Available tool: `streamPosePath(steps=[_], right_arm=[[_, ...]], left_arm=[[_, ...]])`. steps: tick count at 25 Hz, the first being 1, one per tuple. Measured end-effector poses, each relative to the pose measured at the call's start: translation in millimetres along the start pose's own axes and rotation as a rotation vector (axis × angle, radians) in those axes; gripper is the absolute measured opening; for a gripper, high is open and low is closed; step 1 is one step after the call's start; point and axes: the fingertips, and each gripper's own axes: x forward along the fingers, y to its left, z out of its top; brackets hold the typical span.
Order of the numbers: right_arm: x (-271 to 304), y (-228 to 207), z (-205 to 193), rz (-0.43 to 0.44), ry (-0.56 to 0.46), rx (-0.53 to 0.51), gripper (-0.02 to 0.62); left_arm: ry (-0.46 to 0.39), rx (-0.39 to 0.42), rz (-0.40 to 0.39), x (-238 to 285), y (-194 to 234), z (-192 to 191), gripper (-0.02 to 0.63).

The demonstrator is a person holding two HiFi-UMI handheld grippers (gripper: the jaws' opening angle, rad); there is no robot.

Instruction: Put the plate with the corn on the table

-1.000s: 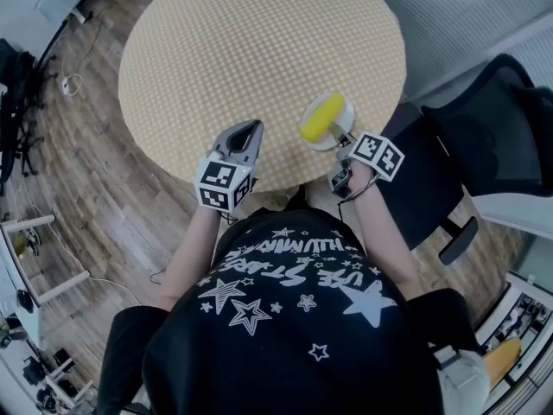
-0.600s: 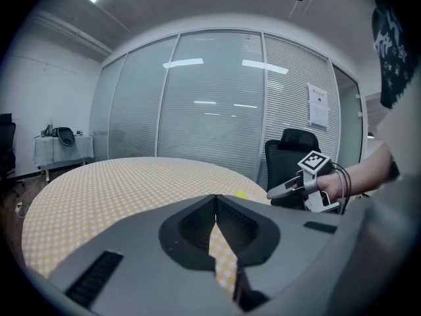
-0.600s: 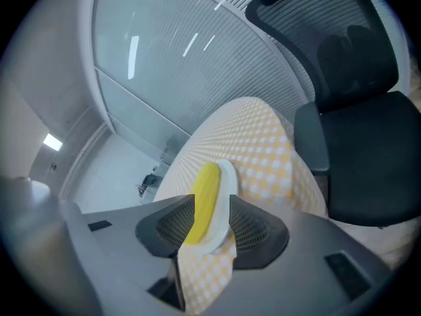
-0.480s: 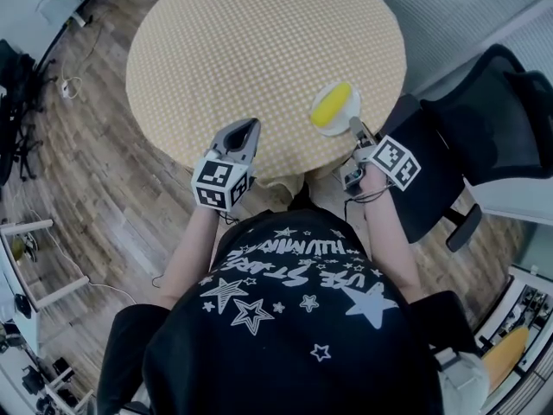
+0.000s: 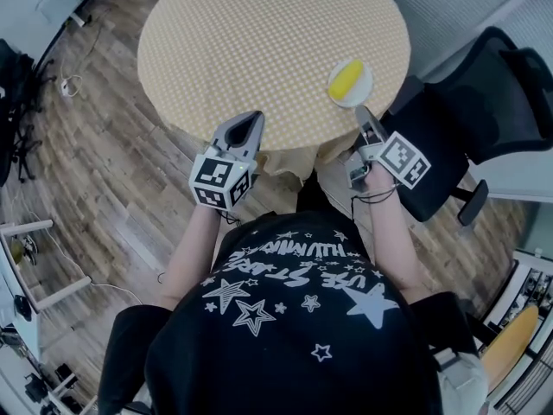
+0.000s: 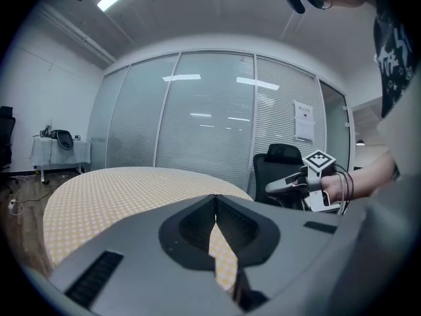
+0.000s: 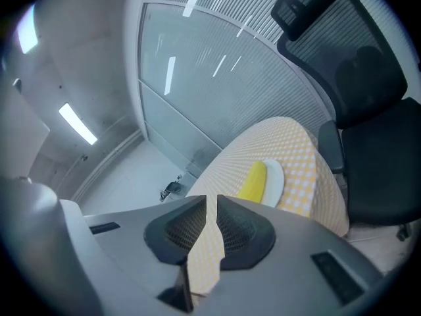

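Sitting on tabletop (image 5: 259, 41): plate (image 5: 364, 93) with corn (image 5: 346, 78)
Left tongs (image 5: 256, 116): clenched, empty
Right tongs (image 5: 362, 111): just closed, empty, apart from plate

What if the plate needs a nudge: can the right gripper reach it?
Probably yes: the plate lies just ahead of the right gripper, nothing between; its fingers have just been closing, empty.

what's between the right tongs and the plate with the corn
Only bare checked tablecloth, up to the plate with the corn, in the right gripper view. The right tongs have just been closing, with nothing between them.
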Motion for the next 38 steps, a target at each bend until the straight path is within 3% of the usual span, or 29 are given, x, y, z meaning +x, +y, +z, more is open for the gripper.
streamPosePath(steps=[7,16,24,38], right_arm=[[-46,32,-62,-0.012,-0.021,-0.039,0.063],[-127,51,-116,-0.101,-0.091,-0.055,0.062],[-153,56,-116,-0.139,-0.114,-0.077,0.062],[-146,95,-133,-0.086,-0.062,-0.231,0.061]], left_arm=[[-0.015,0.008,-0.045,-64,1,-18,0.008],[0.001,0.021,-0.183,-120,-13,-37,0.006],[-0.001,0.008,-0.227,-126,-19,-38,0.008],[0.006,0.008,-0.24,-135,-29,-41,0.008]])
